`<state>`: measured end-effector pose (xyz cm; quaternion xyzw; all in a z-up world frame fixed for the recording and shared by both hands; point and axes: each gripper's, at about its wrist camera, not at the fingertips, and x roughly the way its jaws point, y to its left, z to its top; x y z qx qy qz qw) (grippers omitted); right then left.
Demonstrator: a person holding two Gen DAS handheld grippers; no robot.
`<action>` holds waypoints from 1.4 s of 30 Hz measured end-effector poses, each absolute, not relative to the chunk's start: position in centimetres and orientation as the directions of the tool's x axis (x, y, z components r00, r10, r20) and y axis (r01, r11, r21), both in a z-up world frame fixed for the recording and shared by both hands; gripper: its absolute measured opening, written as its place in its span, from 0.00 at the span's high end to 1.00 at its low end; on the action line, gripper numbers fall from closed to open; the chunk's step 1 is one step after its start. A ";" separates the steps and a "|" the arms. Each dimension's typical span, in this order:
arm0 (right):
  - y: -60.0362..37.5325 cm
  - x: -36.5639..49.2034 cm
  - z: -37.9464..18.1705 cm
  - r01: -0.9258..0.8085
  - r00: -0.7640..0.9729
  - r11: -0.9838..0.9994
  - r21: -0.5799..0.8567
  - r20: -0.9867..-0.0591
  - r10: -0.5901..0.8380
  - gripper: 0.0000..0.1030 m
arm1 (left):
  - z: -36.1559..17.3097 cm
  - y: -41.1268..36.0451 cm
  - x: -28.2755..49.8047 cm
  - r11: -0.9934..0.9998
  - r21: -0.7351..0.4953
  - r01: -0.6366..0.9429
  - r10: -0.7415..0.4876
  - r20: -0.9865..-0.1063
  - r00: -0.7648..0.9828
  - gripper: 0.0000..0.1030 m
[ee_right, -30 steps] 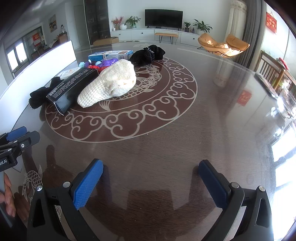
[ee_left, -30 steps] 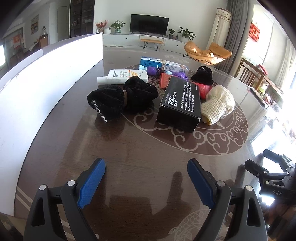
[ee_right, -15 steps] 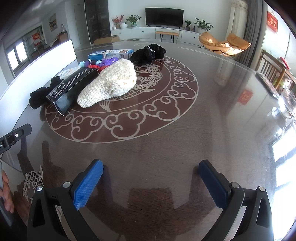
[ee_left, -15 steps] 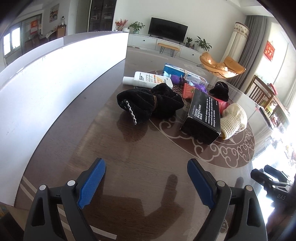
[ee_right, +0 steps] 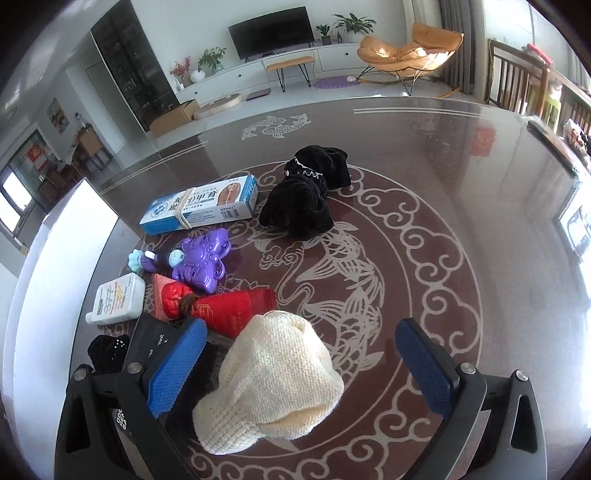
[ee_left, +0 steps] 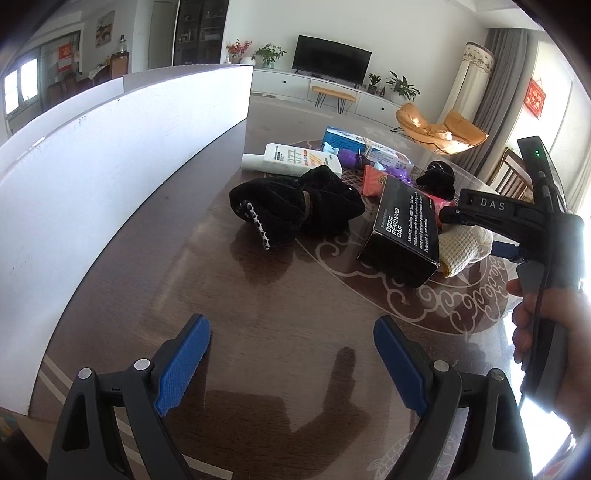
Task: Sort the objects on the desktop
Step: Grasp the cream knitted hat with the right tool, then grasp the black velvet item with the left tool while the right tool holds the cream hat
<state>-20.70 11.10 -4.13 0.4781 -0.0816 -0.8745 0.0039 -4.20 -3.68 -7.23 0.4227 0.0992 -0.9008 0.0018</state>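
The black box (ee_right: 147,343) is largely hidden behind the right gripper's (ee_right: 301,369) left finger; in the left wrist view its lid reads "ODOR REMOVING BAR". A red packet (ee_right: 225,308) lies partly under the cream knitted cloth (ee_right: 273,380), which sits between the right gripper's closing jaws, the pads not yet touching it. The left gripper (ee_left: 291,363) hangs spread over bare table (ee_left: 258,314), nothing between its fingers.

The table is dark, glossy wood with a pale scroll medallion; a white panel (ee_left: 110,173) stands along its edge. Behind lies a living room with a television (ee_right: 271,31) and an orange chair (ee_right: 406,50).

Beyond the cream knitted cloth lie a purple toy (ee_right: 199,260), a blue-and-white carton (ee_right: 203,205), a white bottle (ee_right: 116,302) and a black fabric bundle (ee_right: 306,199). A second black bundle (ee_left: 295,206) lies beside the black box.
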 end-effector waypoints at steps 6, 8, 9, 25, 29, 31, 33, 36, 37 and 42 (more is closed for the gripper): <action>11.7 -14.7 -5.9 0.094 -0.600 -0.995 0.024 -0.797 -0.076 0.10 | -7.3 -3.4 -4.4 -0.982 -0.168 0.083 0.076 -0.765 -0.640 0.12; 12.8 -12.6 -6.1 0.131 -0.594 -0.991 0.001 -0.800 -0.079 0.11 | -7.3 -3.2 -4.4 -0.984 -0.160 0.077 0.075 -0.766 -0.638 0.12; 13.4 -11.7 -6.2 0.140 -0.591 -0.990 -0.003 -0.802 -0.082 0.10 | -7.3 -3.1 -4.4 -0.984 -0.159 0.074 0.076 -0.767 -0.637 0.12; 15.9 -8.9 -5.8 0.112 -0.580 -0.994 -0.015 -0.813 -0.053 0.00 | -7.5 -2.1 -4.4 -0.993 -0.104 0.058 0.046 -0.781 -0.623 0.10; 15.9 -8.9 -5.8 0.111 -0.580 -0.994 -0.015 -0.813 -0.053 0.00 | -7.5 -1.8 -4.4 -0.995 -0.091 0.045 0.044 -0.786 -0.616 0.07; 15.9 -8.9 -5.8 0.112 -0.580 -0.994 -0.015 -0.813 -0.053 0.00 | -7.6 -1.8 -4.4 -0.995 -0.090 0.044 0.044 -0.787 -0.616 0.07; 15.9 -8.9 -5.8 0.111 -0.580 -0.994 -0.015 -0.813 -0.053 0.00 | -7.6 -1.7 -4.3 -0.995 -0.089 0.044 0.043 -0.787 -0.615 0.07; 15.9 -8.9 -5.8 0.112 -0.580 -0.994 -0.015 -0.813 -0.053 0.00 | -7.6 -1.6 -4.4 -0.995 -0.086 0.043 0.042 -0.788 -0.614 0.06; 15.9 -8.9 -5.8 0.112 -0.580 -0.994 -0.015 -0.813 -0.053 0.00 | -7.6 -1.6 -4.3 -0.996 -0.085 0.042 0.041 -0.788 -0.614 0.06; 15.9 -8.9 -5.8 0.111 -0.580 -0.994 -0.015 -0.813 -0.053 0.00 | -7.6 -1.6 -4.3 -0.996 -0.082 0.042 0.039 -0.789 -0.613 0.06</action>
